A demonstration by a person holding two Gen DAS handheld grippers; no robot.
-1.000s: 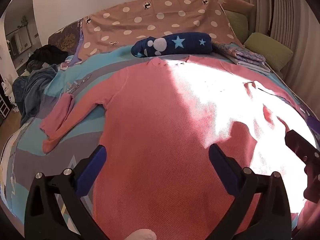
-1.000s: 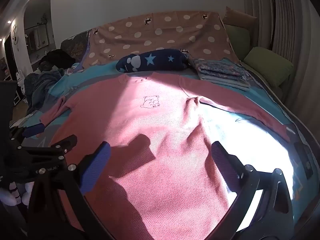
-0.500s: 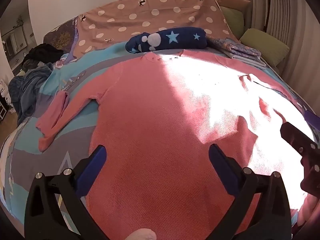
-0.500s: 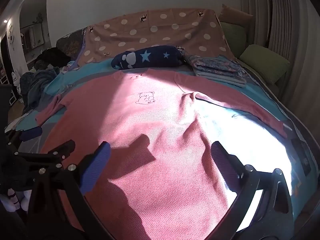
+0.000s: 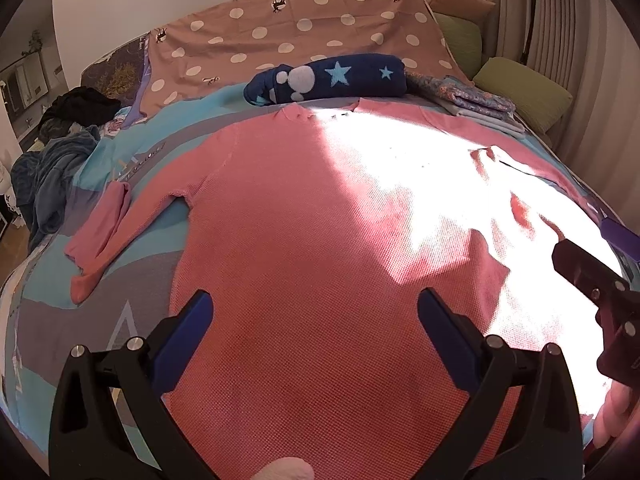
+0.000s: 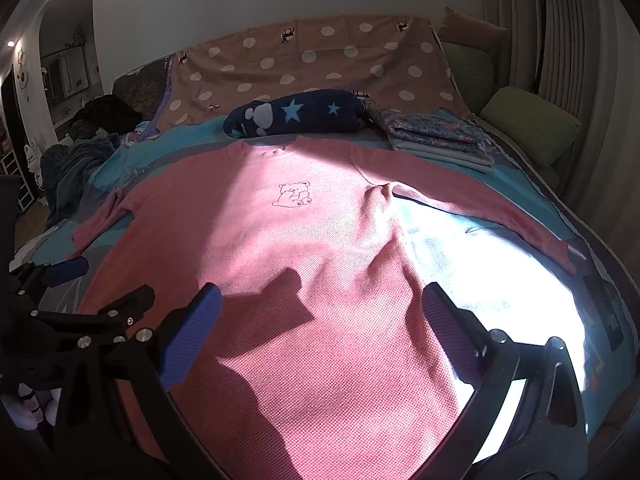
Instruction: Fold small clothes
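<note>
While both views sit a little nearer the cloth than a second ago, little else differs:

Change: the pink sweater (image 5: 320,240) fills slightly more of each frame than before; its lie on the bed is the same, and both tools stay spread as they were.

Sweater: one, spread flat and face up on the bedspread (image 5: 100,280), collar at the far end, hem at the near end; a small bear outline (image 6: 291,195) shows on its chest in the right wrist view.

Sleeves: two; the left sleeve (image 5: 120,224) is bent and doubled on itself at the left side, the right sleeve (image 6: 480,208) runs out straight toward the right edge of the bed.

Left gripper (image 5: 314,312): jaws released and wide apart, holding nothing, over the near left part of the sweater's body; whether the fingers touch the fabric I cannot tell.

Right gripper (image 6: 320,306): jaws likewise wide apart and empty, over the near right part of the body, its right finger close to the sweater's right side edge.

Light: one bright sun patch covers the right half of the sweater and bedspread.

Far end: one rolled navy star blanket (image 5: 332,78) just beyond the collar, one stack of folded floral cloths (image 6: 436,136) to its right, one polka-dot cover (image 5: 300,36) behind.

Cushions: two green ones (image 5: 524,92) at the far right.

Left edge: one heap of dark clothes (image 5: 52,160).
</note>
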